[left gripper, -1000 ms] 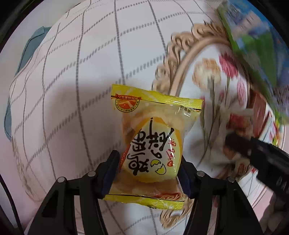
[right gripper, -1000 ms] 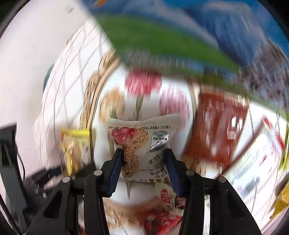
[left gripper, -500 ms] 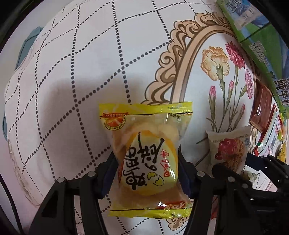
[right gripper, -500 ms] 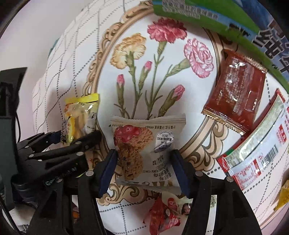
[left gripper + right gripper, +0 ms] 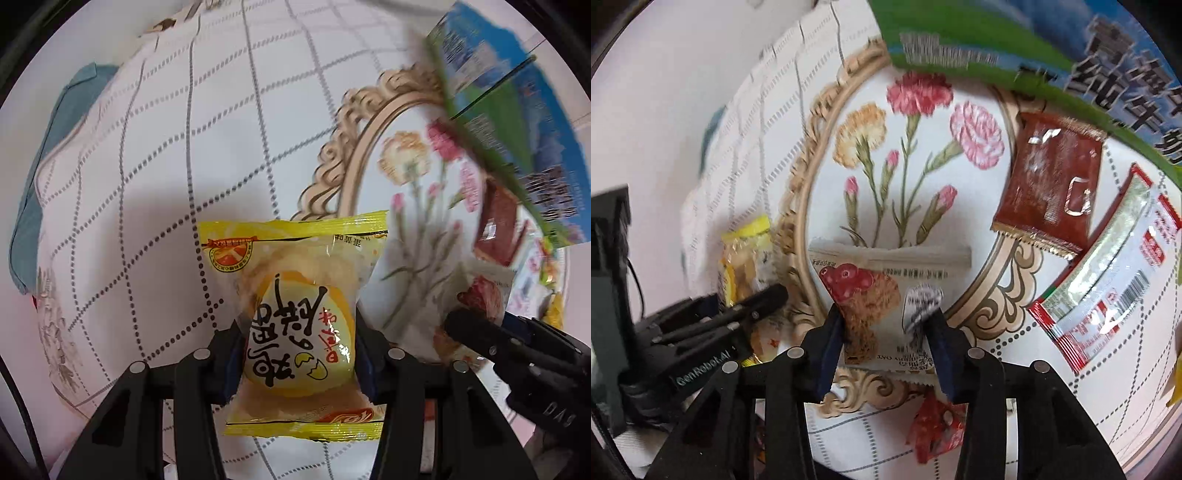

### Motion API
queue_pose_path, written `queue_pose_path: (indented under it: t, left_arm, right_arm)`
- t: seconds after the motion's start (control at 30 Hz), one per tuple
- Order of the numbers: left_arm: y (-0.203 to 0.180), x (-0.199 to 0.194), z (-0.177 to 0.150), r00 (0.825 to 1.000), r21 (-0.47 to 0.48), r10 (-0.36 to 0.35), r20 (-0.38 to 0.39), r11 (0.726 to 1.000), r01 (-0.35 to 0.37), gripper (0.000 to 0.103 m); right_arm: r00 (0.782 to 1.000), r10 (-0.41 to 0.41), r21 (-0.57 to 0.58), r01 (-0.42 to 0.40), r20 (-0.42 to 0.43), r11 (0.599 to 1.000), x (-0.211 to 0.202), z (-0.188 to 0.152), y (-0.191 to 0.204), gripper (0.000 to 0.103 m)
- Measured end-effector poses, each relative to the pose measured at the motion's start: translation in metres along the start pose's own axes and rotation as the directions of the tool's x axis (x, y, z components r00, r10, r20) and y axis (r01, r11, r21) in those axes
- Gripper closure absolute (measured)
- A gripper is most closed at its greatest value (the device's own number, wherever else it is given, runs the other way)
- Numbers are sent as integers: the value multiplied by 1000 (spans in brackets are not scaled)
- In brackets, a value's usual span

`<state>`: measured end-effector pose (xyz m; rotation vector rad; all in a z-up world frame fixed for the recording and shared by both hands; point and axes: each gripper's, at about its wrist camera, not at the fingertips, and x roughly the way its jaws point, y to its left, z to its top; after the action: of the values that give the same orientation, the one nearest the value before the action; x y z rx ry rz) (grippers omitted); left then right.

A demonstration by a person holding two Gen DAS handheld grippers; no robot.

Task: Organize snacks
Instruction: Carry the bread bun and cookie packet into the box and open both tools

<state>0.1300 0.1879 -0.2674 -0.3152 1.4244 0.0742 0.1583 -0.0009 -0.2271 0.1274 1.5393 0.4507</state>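
A yellow egg-cake packet [image 5: 295, 295] sits between the blue pads of my left gripper [image 5: 299, 354], whose jaws are closing and pressing on its sides; it hangs above the checked tablecloth [image 5: 147, 184]. My right gripper [image 5: 886, 332] is closing on a white oat-cookie packet [image 5: 871, 288], which is pinched and creased between the pads above the flower print. The two grippers are side by side: the left gripper [image 5: 757, 299] with its yellow packet [image 5: 746, 258] shows at the left of the right wrist view.
A big green and blue carton [image 5: 1034, 44] lies at the far edge of the cloth. A brown sachet [image 5: 1049, 192], a long red and white packet [image 5: 1108, 280] and a small red packet [image 5: 934, 424] lie on the cloth to the right.
Both grippers have risen from the cloth with their packets. The right jaws opened and closed again, and the oat-cookie packet is now squeezed narrower.
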Motion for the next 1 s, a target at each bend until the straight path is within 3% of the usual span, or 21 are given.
queue_pose_path:
  t: [0.17,0.33,0.5,0.57,0.77,1.0]
  left_arm:
    - [-19,-47,12,996,35,-50,77,998,48,56]
    - [-69,-96,33,977,126,-128,171,986,107,56]
    - [-139,-124,64,960,236,-199,196,960,150,56]
    - [-166,-120,78,957,276,-217,192,948,160,56]
    - [-254,-86,133,968,367,-227,107,914,173,56]
    - [-308,-22,181,984,352,-177,-28,919,176,56]
  right_arm:
    - [993,80,31,-84,91,996,-52,3,-10,58]
    - [970,126,64,-142,209,988,-120,10,-34,58]
    - [941,94,88,-130,326,988,-196,30,-74,58]
    - [936,38,98,-76,350,992,-221,42,-94,58]
    - [946,-63,135,21,317,991,-253,88,-152,58]
    - [979,-122,173,93,165,980,-230,134,-214,58]
